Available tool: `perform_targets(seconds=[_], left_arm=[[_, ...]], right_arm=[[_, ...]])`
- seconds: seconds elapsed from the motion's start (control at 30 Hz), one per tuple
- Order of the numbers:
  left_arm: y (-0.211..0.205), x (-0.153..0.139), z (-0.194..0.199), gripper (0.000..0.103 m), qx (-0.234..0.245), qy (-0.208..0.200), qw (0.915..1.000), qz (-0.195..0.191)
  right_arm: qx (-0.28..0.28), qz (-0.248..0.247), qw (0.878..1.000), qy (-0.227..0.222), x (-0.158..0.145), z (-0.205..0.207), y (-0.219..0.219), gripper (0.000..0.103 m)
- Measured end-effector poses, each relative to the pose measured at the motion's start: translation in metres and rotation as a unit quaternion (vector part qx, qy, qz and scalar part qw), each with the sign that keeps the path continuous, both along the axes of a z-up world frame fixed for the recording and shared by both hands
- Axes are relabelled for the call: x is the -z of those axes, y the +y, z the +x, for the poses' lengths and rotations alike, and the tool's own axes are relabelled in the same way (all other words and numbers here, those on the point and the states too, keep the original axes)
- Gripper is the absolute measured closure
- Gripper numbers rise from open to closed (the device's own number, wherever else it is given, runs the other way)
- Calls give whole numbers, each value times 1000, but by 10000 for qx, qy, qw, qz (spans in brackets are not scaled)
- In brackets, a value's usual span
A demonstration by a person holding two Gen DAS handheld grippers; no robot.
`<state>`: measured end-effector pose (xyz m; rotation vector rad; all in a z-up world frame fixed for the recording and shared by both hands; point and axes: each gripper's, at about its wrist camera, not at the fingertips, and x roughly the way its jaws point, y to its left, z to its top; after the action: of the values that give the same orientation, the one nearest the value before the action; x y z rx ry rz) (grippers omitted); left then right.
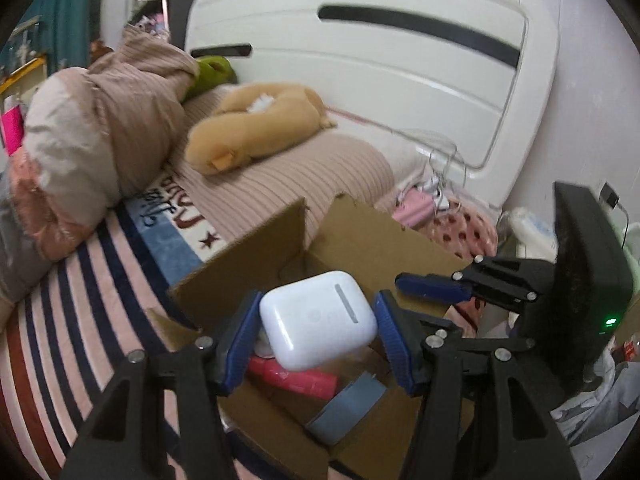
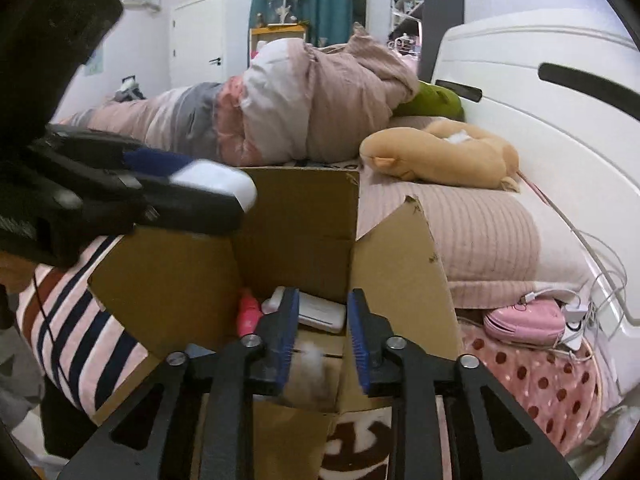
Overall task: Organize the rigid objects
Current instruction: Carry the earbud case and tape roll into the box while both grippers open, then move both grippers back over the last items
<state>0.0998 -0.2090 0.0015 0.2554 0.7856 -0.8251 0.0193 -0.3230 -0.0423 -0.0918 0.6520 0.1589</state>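
Observation:
My left gripper [image 1: 316,320] is shut on a white earbud case [image 1: 318,318] and holds it above an open cardboard box [image 1: 380,240] on the bed. Inside the box lie a pink bottle [image 1: 296,378] and a grey-blue roll [image 1: 346,406]. The right gripper [image 1: 432,286] shows at the right of the left wrist view, over the box's far flap. In the right wrist view, my right gripper [image 2: 323,328] is open and empty over the box [image 2: 296,216], above a white flat object [image 2: 320,312] and the pink bottle [image 2: 249,314]. The left gripper with the case [image 2: 216,182] is at upper left.
The box sits on a striped bedspread [image 1: 80,304]. A tan plush toy [image 1: 248,128], a rolled quilt [image 1: 100,120] and a ribbed pillow [image 2: 480,232] lie behind it. A pink case [image 2: 524,322] with white cables lies at the right by the white headboard [image 1: 380,60].

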Motion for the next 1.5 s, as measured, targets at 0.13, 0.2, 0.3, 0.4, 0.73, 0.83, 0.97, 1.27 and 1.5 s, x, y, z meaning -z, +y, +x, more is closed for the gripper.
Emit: perform_targets(seconds=[0.13, 0.2, 0.3, 0.4, 0.73, 0.83, 0.97, 1.27, 1.5], left_arm=[[-18, 15, 6, 49, 142, 167, 9994, 276], [-26, 23, 9, 49, 162, 231, 9987, 433], [-33, 32, 12, 49, 137, 311, 9978, 568], [-33, 26, 10, 49, 194, 250, 9984, 460], [-20, 18, 4, 49, 70, 178, 9991, 371], [2, 7, 1, 48, -74, 117, 9998, 169], [48, -10, -4, 45, -410, -44, 9991, -86], [170, -2, -17, 45, -1315, -159, 9910, -216], [238, 46, -20, 45, -1777, 137, 9833, -357]], right_arm=[[41, 115, 9999, -35, 0, -5, -9, 81], [37, 148, 9999, -56, 0, -3, -13, 80], [62, 167, 9998, -51, 0, -1, -14, 79], [97, 134, 9998, -59, 0, -2, -14, 75], [68, 129, 9999, -6, -3, -8, -11, 72], [-49, 157, 9999, 17, -9, -11, -4, 72], [-184, 78, 9998, -37, -21, -15, 16, 72], [-968, 239, 9946, -273, -52, -23, 107, 72], [-1571, 148, 9874, 139, -27, -17, 195, 73]])
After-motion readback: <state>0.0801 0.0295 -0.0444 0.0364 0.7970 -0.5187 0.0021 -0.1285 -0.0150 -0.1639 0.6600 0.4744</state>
